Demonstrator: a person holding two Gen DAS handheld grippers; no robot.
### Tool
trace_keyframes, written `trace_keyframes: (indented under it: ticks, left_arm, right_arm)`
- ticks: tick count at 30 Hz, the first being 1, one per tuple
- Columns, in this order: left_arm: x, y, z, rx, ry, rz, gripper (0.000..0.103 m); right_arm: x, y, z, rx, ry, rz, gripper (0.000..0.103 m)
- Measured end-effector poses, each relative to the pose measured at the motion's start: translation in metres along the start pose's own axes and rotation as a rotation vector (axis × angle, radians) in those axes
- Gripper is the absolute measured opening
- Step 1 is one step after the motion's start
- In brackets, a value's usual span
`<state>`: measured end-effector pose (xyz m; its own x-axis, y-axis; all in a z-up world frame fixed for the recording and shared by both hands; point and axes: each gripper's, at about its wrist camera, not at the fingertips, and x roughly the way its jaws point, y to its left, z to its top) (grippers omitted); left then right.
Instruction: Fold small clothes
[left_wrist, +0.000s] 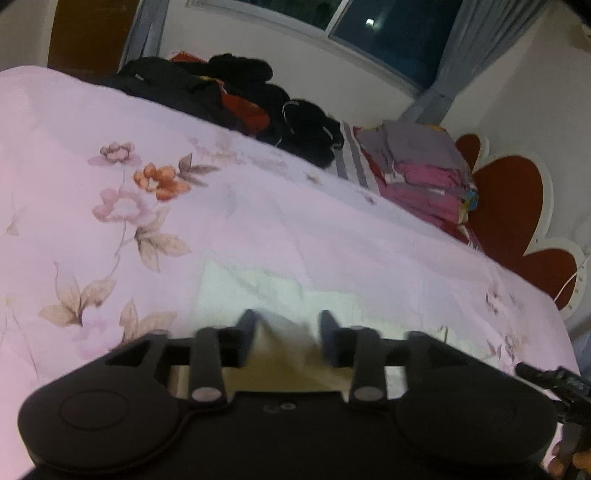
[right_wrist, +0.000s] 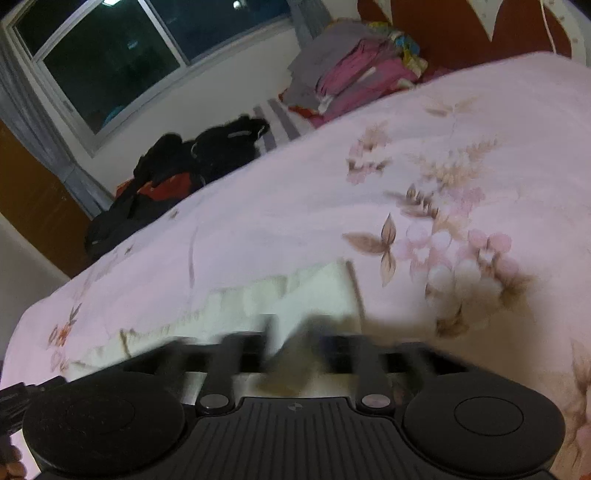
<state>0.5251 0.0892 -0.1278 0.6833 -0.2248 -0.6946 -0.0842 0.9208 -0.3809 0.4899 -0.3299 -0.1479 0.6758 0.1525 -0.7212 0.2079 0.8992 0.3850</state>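
**Carefully: a small pale garment at the near edge of the bed**

Just in front of both grippers, a small pale garment (left_wrist: 258, 284) lay flat on the pink floral bedspread (left_wrist: 110, 184), near its edge. The left gripper (left_wrist: 288, 332) stood over the near side of the garment with its fingers (left_wrist: 248, 328) apart and nothing between them. The right gripper (right_wrist: 295, 339) was blurred; its fingers seemed close to the cloth, but I could not tell if they were apart or together.

I judged that the risk was in the grasp. The cloth looked thin and almost the same tone as the bedspread, so the fingers could pinch the bedspread together with the garment, or take only one layer, and the fold would come out crooked.

Beyond the garment, at the far side of the bedspread, were a heap of dark clothes (left_wrist: 236, 96) and a stack of folded pink and grey clothes (left_wrist: 424, 166). Behind these stood a white wall, a dark window (right_wrist: 110, 62) with grey curtains, and a red headboard (left_wrist: 509, 206).
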Motion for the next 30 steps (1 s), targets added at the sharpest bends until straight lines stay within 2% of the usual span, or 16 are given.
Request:
trace_keyframes:
  ticks: [1, 2, 9, 11, 14, 17, 21, 22, 23, 24, 30]
  left_arm:
    - [-0.002, -0.001, 0.002, 0.003, -0.018, 0.007, 0.060]
    - [-0.005, 0.000, 0.004, 0.002, -0.039, 0.008, 0.063]
    - [-0.012, 0.009, 0.014, 0.006, -0.069, 0.003, 0.066]
    - [-0.015, 0.011, 0.012, 0.033, -0.065, 0.006, 0.066]
    - [-0.030, 0.015, 0.003, 0.131, -0.082, 0.027, 0.065]
    - [-0.042, 0.018, -0.010, 0.275, -0.088, 0.052, 0.063]
    - [-0.048, 0.018, -0.030, 0.375, -0.064, 0.053, 0.061]
    - [-0.048, 0.016, -0.035, 0.399, -0.059, 0.048, 0.060]
    - [-0.048, 0.014, -0.041, 0.422, -0.055, 0.045, 0.060]
    - [-0.048, 0.011, -0.047, 0.446, -0.051, 0.046, 0.060]
    - [-0.044, 0.008, -0.071, 0.493, -0.004, 0.046, 0.060]
  right_arm:
    - [-0.002, 0.001, 0.002, -0.022, -0.027, 0.002, 0.089]
    - [-0.002, 0.003, 0.004, -0.039, -0.033, -0.002, 0.088]
    - [-0.005, -0.001, 0.013, -0.055, -0.100, 0.021, 0.089]
    - [-0.003, -0.002, 0.015, -0.057, -0.072, 0.042, 0.089]
    - [-0.019, -0.005, 0.009, -0.097, -0.075, 0.051, 0.088]
    - [-0.031, -0.012, -0.001, -0.179, -0.072, 0.008, 0.088]
    - [-0.038, -0.023, -0.019, -0.252, -0.049, -0.027, 0.088]
    - [-0.039, -0.023, -0.025, -0.276, -0.042, -0.034, 0.084]
    - [-0.039, -0.022, -0.031, -0.306, -0.027, -0.045, 0.072]
    - [-0.038, -0.023, -0.037, -0.327, -0.011, -0.048, 0.067]
    - [-0.042, -0.018, -0.062, -0.423, 0.017, -0.028, 0.066]
